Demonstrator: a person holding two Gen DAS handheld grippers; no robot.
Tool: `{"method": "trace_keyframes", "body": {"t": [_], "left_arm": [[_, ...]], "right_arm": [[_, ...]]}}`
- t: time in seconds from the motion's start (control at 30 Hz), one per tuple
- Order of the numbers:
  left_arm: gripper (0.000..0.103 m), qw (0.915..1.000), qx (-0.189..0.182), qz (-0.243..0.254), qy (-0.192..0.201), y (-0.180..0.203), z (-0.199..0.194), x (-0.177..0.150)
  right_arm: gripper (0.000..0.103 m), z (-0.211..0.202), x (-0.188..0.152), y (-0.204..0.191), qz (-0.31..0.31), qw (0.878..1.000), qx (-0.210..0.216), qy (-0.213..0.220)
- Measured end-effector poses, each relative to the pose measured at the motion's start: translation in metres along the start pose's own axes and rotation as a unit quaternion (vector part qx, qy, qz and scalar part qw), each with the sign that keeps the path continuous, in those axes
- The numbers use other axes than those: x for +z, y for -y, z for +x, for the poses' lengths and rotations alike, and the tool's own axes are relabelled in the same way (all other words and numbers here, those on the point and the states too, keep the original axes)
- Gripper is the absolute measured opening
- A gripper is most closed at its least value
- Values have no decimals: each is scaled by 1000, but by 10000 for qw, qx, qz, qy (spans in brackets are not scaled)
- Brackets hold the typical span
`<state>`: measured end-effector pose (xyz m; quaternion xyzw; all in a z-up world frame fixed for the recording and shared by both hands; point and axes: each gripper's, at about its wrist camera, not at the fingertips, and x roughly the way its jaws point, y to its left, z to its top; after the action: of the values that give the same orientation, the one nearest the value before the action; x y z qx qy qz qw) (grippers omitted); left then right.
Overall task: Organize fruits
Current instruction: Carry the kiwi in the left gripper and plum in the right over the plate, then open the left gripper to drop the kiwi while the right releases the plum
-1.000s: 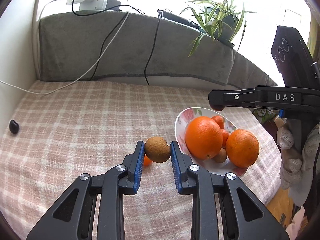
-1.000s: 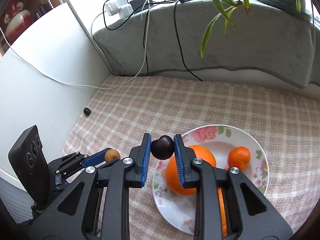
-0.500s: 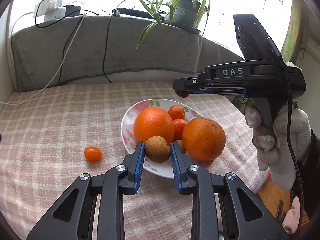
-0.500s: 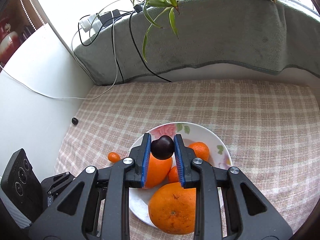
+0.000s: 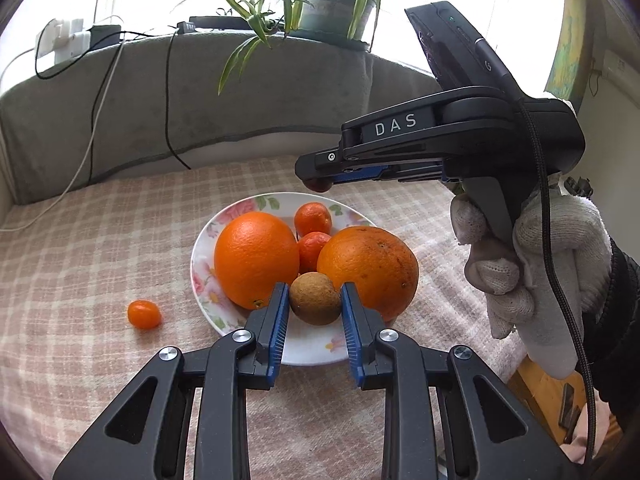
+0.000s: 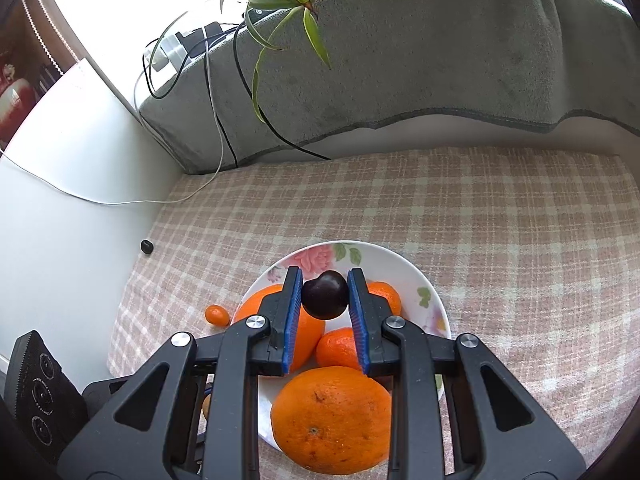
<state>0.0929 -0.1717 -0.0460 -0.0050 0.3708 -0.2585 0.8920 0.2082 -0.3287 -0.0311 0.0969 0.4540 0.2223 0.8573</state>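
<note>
- Fruits are the concern: a brown, rough-skinned fruit (image 5: 315,299) sits clamped in the jaws of the left gripper (image 5: 315,308), poised over the near rim of the floral plate (image 5: 240,210), and a dark, glossy cherry-like fruit (image 6: 324,294) is pinched in the jaws of the right gripper (image 6: 324,300) above the plate's middle.
- Best to lower each into a gap before letting go (round fruit rolls), one at a time, so the grippers stay apart.
- Two large oranges (image 5: 256,258) and two mandarins (image 5: 313,219) crowd the plate.
- A kumquat (image 5: 144,314) lies on the checked cloth (image 5: 100,240) just left of it; a dark fruit (image 6: 147,246) lies well apart, near the wall.
</note>
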Motion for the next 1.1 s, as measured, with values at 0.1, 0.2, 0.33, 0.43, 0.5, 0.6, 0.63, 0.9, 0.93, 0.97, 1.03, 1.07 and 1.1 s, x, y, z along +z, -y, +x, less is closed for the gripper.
{"method": "trace_keyframes", "body": {"t": [0.1, 0.2, 0.33, 0.43, 0.5, 0.6, 0.63, 0.9, 0.93, 0.97, 1.03, 1.07, 1.1], "left_arm": [[25, 10000, 23, 39, -16, 2, 2, 0], [25, 10000, 41, 67, -31, 4, 3, 0], [25, 9999, 71, 75, -22, 4, 4, -1], [25, 9999, 92, 69, -19, 5, 6, 1], [25, 9999, 94, 59, -15, 4, 6, 1], [25, 9999, 108, 55, 0, 4, 7, 1], [25, 9999, 106, 60, 3, 4, 7, 2], [42, 9998, 137, 78, 88, 4, 5, 6], [43, 9998, 144, 76, 101, 3, 4, 6], [47, 9998, 150, 74, 112, 3, 4, 6], [55, 9998, 157, 61, 142, 2, 2, 5], [60, 9997, 162, 47, 148, 1, 1, 5], [64, 9997, 167, 29, 154, 1, 0, 4]], "right_arm": [[24, 1, 0, 0, 15, 10000, 14, -14], [24, 3, 0, 0, 24, 10000, 22, -23], [24, 4, -1, 0, 27, 10000, 46, -36], [25, 5, -1, 0, 17, 10000, 38, -38], [25, 5, -2, 0, 25, 10000, 51, -38], [29, 5, -2, -1, 21, 10000, 40, -31], [40, 4, -2, -1, 21, 10000, 36, -13], [65, -3, 0, -2, 40, 9999, 39, 138], [68, -4, 0, -2, 40, 9999, 29, 161], [69, -5, 0, -2, 41, 9998, 24, 188], [74, -7, 0, -2, 44, 9997, 14, 229], [76, -8, 0, -1, 50, 9997, -1, 248], [79, -9, 0, -2, 49, 9996, -15, 271]]}}
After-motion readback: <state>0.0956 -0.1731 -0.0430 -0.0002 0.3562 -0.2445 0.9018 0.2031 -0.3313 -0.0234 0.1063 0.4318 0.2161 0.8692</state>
